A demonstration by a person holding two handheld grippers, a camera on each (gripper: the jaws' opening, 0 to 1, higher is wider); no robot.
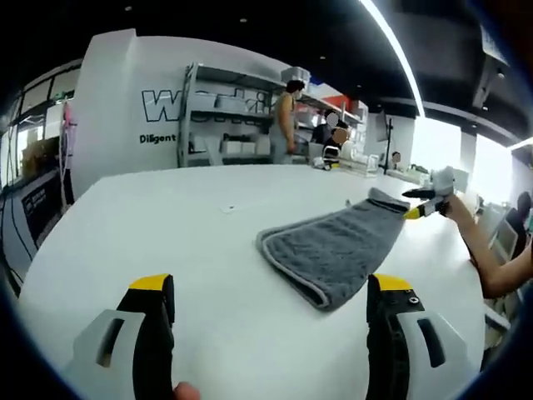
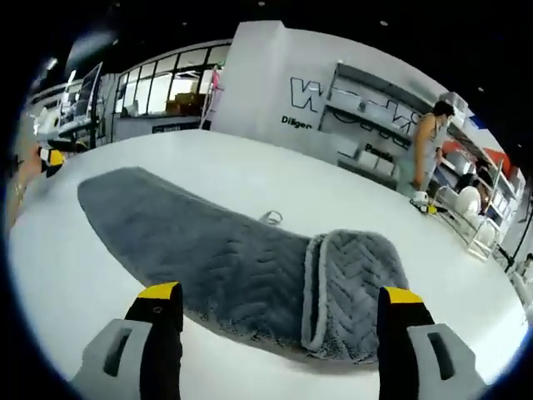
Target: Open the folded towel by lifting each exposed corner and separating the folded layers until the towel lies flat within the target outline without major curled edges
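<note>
A grey towel lies on the white table, stretched away from my left gripper, which hovers open over bare table short of the towel's near rounded end. In the right gripper view the towel runs long toward the far left, and its near right end is folded back over itself as a flap. My right gripper is open just above that near edge, its jaws straddling the flap's seam. From the left gripper view, the right gripper sits at the towel's far end.
A small mark lies on the table beyond the towel. A person's forearm reaches in from the right. Shelving and a standing person are behind the table. The left gripper's yellow tip shows at the far left.
</note>
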